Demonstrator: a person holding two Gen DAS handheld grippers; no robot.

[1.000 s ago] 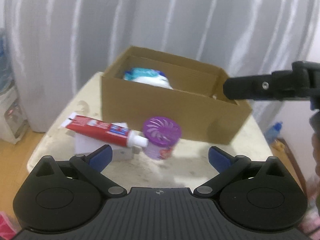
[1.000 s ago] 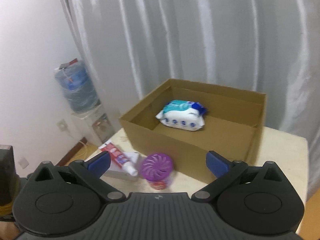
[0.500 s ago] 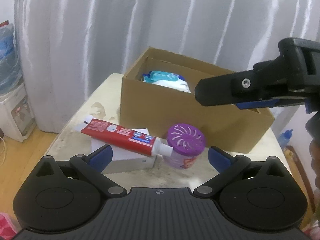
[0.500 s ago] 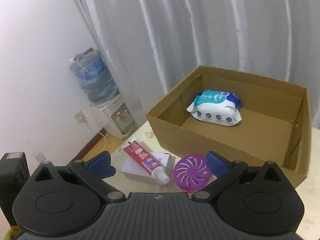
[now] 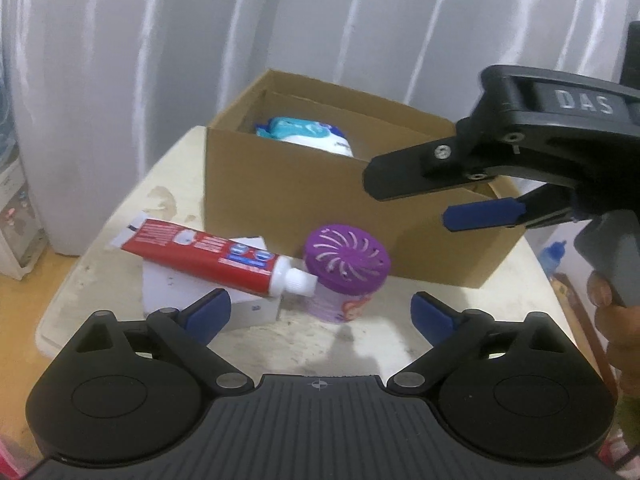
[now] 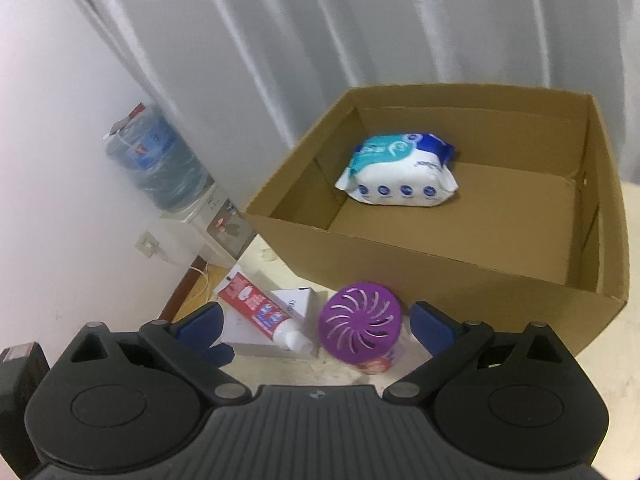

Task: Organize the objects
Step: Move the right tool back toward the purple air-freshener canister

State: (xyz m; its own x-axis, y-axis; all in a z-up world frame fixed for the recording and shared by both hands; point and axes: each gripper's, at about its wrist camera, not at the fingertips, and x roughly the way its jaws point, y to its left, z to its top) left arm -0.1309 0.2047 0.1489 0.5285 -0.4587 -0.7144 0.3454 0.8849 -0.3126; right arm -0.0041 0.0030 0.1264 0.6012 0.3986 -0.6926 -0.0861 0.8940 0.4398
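Both grippers approaching, nothing held: left gripper point(image 5: 320, 312) jaws wide but closing on air; right gripper point(image 6: 316, 326) jaws apart, above purple air freshener point(image 6: 360, 326). Toothpaste point(image 6: 260, 310) lies on white box point(image 6: 288, 320) just beside; wipes pack point(image 6: 398, 174) already in cardboard box point(image 6: 440, 264) behind. Next, prob.: drop right gripper around freshener, clamp, lift over box wall w/o knocking toothpaste.

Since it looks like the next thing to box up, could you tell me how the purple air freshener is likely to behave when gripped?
The purple air freshener looks like a rigid plastic tub, so it should hold its shape. Its round sides may slip between flat pads. The toothpaste tube has its cap against it, so lifting it might nudge the tube.
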